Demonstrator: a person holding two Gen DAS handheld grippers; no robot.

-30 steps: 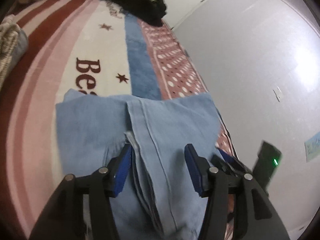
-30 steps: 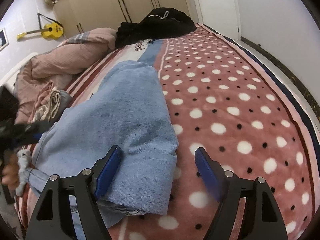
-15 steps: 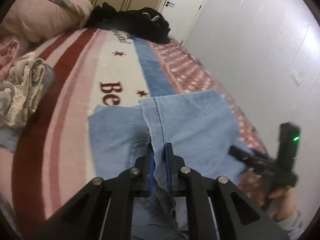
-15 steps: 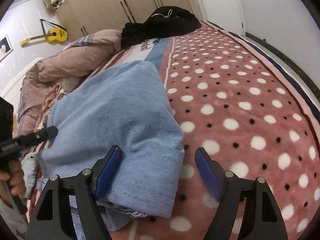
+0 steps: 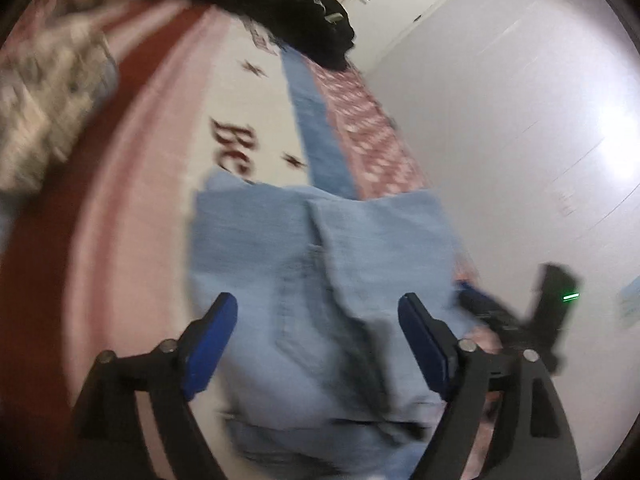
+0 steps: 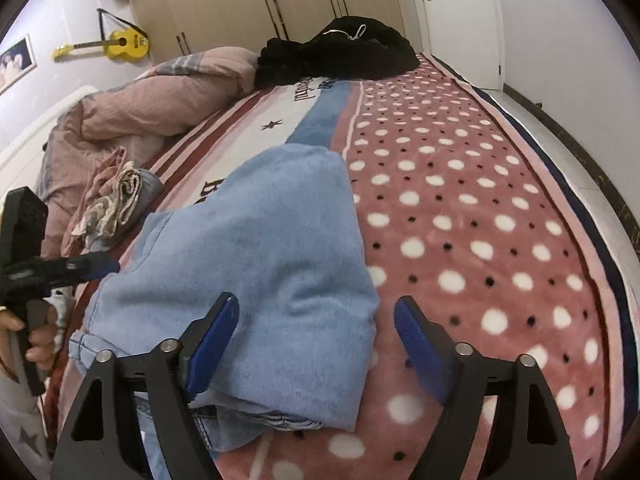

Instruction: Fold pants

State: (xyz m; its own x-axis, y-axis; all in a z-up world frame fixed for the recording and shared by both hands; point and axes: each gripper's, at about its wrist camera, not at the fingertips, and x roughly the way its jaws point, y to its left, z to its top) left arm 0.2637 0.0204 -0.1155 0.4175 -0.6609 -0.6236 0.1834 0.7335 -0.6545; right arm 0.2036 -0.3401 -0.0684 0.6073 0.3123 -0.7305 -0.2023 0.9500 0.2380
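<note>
The light blue jeans (image 6: 260, 264) lie folded in a thick stack on the bed blanket. In the left wrist view, which is blurred, the jeans (image 5: 304, 280) lie flat under and ahead of my left gripper (image 5: 316, 328), which is open and empty above them. My right gripper (image 6: 316, 336) is open, and its jaws straddle the near right corner of the folded stack without holding it. The left gripper (image 6: 60, 268) shows at the left edge of the right wrist view, and the right gripper (image 5: 520, 320) shows at the right of the left wrist view.
The pink dotted and striped blanket (image 6: 480, 220) covers the bed. A black garment (image 6: 340, 52) lies at the far end. A pile of folded clothes (image 6: 116, 204) and a pink duvet (image 6: 160, 104) lie to the left. A wall (image 5: 520, 120) runs along the bed's right side.
My left gripper was shut on a jeans seam half a second ago; it has let go, opened wide and the jeans lie flatter. The right gripper stays open at the stack's corner.
</note>
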